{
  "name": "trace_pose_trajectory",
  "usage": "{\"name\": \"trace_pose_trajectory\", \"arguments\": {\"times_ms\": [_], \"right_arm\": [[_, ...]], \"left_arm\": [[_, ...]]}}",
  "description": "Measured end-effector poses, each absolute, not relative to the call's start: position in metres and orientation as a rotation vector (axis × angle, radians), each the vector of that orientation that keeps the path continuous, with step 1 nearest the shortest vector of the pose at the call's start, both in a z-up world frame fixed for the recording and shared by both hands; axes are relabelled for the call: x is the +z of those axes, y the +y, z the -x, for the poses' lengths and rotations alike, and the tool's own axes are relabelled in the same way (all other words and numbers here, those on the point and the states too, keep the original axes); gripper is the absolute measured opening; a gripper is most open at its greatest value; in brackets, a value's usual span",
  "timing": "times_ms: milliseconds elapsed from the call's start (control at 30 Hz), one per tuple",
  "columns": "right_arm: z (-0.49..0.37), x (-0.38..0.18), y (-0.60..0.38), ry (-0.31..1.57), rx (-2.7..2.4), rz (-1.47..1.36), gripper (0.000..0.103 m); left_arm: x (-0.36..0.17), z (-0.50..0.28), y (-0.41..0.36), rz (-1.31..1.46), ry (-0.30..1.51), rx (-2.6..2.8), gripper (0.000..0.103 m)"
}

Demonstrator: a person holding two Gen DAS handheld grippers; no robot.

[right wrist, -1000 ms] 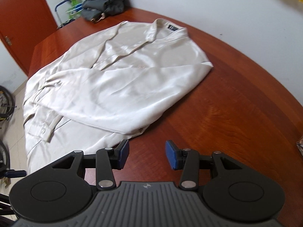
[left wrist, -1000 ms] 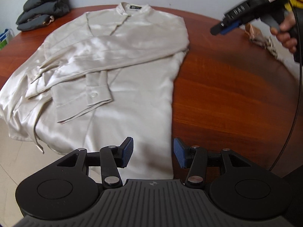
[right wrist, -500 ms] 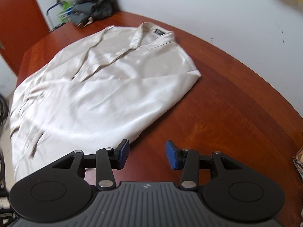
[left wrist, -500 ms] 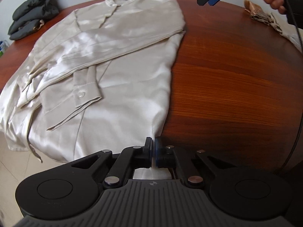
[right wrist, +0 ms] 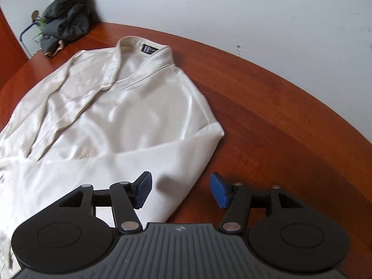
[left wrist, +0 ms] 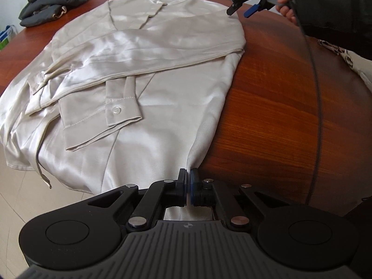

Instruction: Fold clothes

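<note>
A cream satin shirt point(left wrist: 148, 74) lies flat on the round wooden table point(left wrist: 274, 107), collar at the far side and both sleeves folded across its front. My left gripper point(left wrist: 188, 186) is shut on the shirt's near right hem corner, with fabric pinched between the pads. In the left wrist view my right gripper point(left wrist: 241, 7), held by a hand in a dark sleeve, hovers at the shirt's far right shoulder. From the right wrist view the right gripper point(right wrist: 181, 189) has its jaws opening, the shirt's point(right wrist: 121, 125) shoulder edge lies below them, and the pads press on nothing.
A pile of dark clothes point(left wrist: 51, 0) sits at the table's far left by the wall. Patterned cloth point(left wrist: 334, 48) lies at the right edge. A black cable point(left wrist: 316, 93) hangs across the right side. The tiled floor point(left wrist: 21, 200) shows past the near left edge.
The left gripper closed on the shirt's hem corner and has stayed there. My right gripper swept in toward the shirt's right shoulder, dropped lower and spread its jaws wider.
</note>
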State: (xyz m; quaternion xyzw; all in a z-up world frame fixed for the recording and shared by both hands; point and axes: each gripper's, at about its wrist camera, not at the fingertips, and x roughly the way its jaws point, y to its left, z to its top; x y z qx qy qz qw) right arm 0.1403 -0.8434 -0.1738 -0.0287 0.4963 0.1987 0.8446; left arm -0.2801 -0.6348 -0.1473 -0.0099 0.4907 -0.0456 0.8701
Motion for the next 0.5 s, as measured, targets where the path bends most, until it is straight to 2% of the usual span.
{"name": "trace_pose_trajectory", "arguments": {"times_ms": [67, 133, 167, 233, 267, 300, 500], "right_arm": [[-0.147, -0.178, -0.839, 1.051, 0.413, 0.064, 0.062], [-0.149, -0.181, -0.837, 1.053, 0.409, 0.062, 0.058], [-0.150, -0.182, -0.837, 1.052, 0.407, 0.058, 0.052], [-0.152, -0.184, -0.837, 1.051, 0.406, 0.037, 0.032], [-0.153, -0.184, -0.837, 1.057, 0.409, 0.023, 0.013], [-0.154, -0.185, -0.838, 1.065, 0.413, 0.004, 0.007], [-0.149, -0.168, -0.835, 1.034, 0.409, -0.030, 0.005]], "left_arm": [[-0.146, 0.280, -0.633, 0.025, 1.024, -0.096, 0.003], [-0.145, 0.279, -0.631, 0.030, 1.021, -0.102, 0.002], [-0.144, 0.279, -0.630, 0.032, 1.019, -0.105, 0.002], [-0.143, 0.279, -0.629, 0.034, 1.016, -0.105, 0.002], [-0.142, 0.278, -0.628, 0.038, 1.013, -0.106, 0.002], [-0.140, 0.278, -0.626, 0.041, 1.010, -0.108, 0.002], [-0.121, 0.277, -0.613, 0.049, 0.960, -0.079, 0.002]]}}
